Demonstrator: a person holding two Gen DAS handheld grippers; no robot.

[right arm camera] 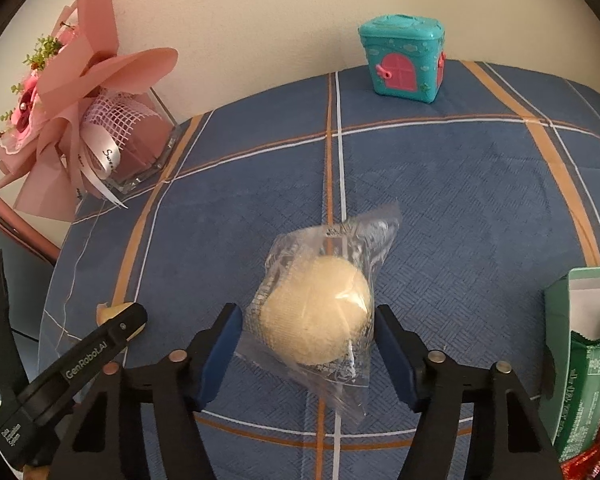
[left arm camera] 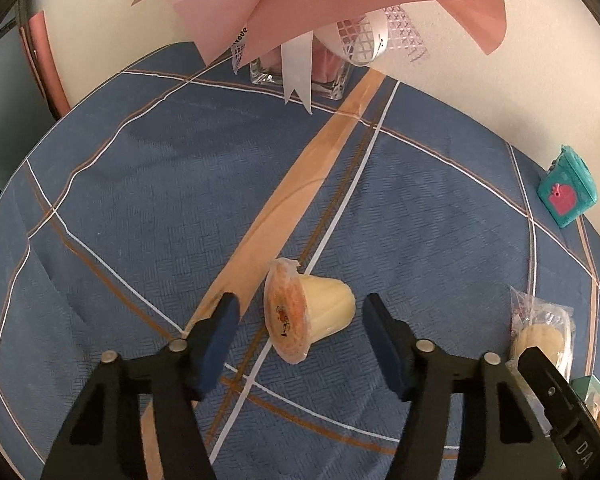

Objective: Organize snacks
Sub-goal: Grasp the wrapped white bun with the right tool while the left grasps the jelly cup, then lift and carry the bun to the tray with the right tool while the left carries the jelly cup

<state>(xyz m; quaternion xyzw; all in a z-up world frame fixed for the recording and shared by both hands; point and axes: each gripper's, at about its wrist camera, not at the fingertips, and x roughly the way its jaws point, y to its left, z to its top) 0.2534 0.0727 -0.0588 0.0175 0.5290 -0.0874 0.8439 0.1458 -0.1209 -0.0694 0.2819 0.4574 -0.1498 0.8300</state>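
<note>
A pale yellow jelly cup (left arm camera: 320, 312) lies on its side on the blue checked tablecloth (left arm camera: 140, 200), its orange foil lid facing left. My left gripper (left arm camera: 300, 316) straddles it, open, with a gap between each blue pad and the cup. A round cream cake in a clear wrapper (right arm camera: 316, 324) lies between the fingers of my right gripper (right arm camera: 308, 320). Its pads stand close against the wrapper without visibly squeezing the cake. The wrapped cake (left arm camera: 540, 336) also shows at the right of the left wrist view, behind a right fingertip (left arm camera: 536, 360).
A green box (right arm camera: 560, 292) holding green and red snack packets stands at the right edge. A teal toy house (right arm camera: 404, 64) sits at the back by the wall. A pink bouquet in a glass vase (right arm camera: 140, 152) occupies the back left corner.
</note>
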